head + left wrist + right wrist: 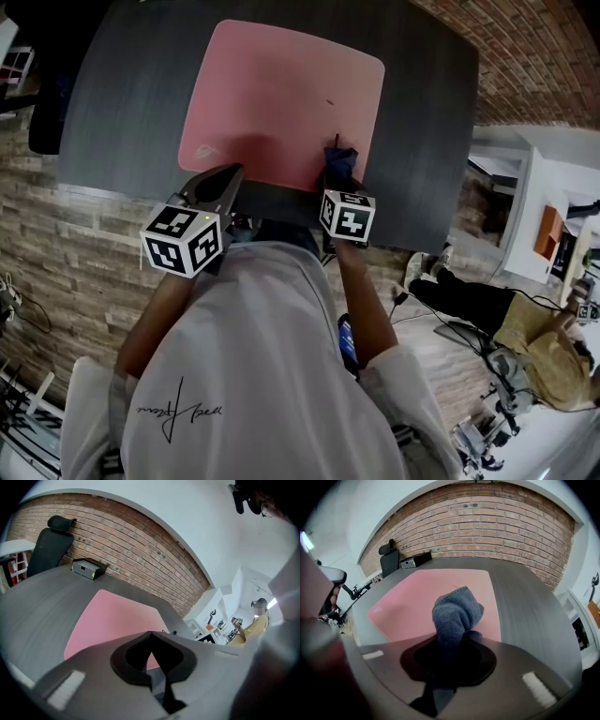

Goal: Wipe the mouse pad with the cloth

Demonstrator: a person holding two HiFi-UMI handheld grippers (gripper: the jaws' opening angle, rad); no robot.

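Note:
A pink mouse pad (281, 98) lies on the dark grey table (422, 141). My right gripper (338, 167) is shut on a bunched dark blue cloth (455, 613), which sticks up from its jaws over the pad's near right edge (417, 597). My left gripper (232, 176) hovers at the pad's near left edge, jaws shut with nothing between them. In the left gripper view its tips (150, 633) meet above the pad (112, 620). A small dark speck (329, 101) shows on the pad's right half.
A black box (87, 568) sits at the table's far side next to a black office chair (47, 545). A brick wall runs behind. Another person (553, 352) sits on the floor at the right, among cables and white shelving (539, 206).

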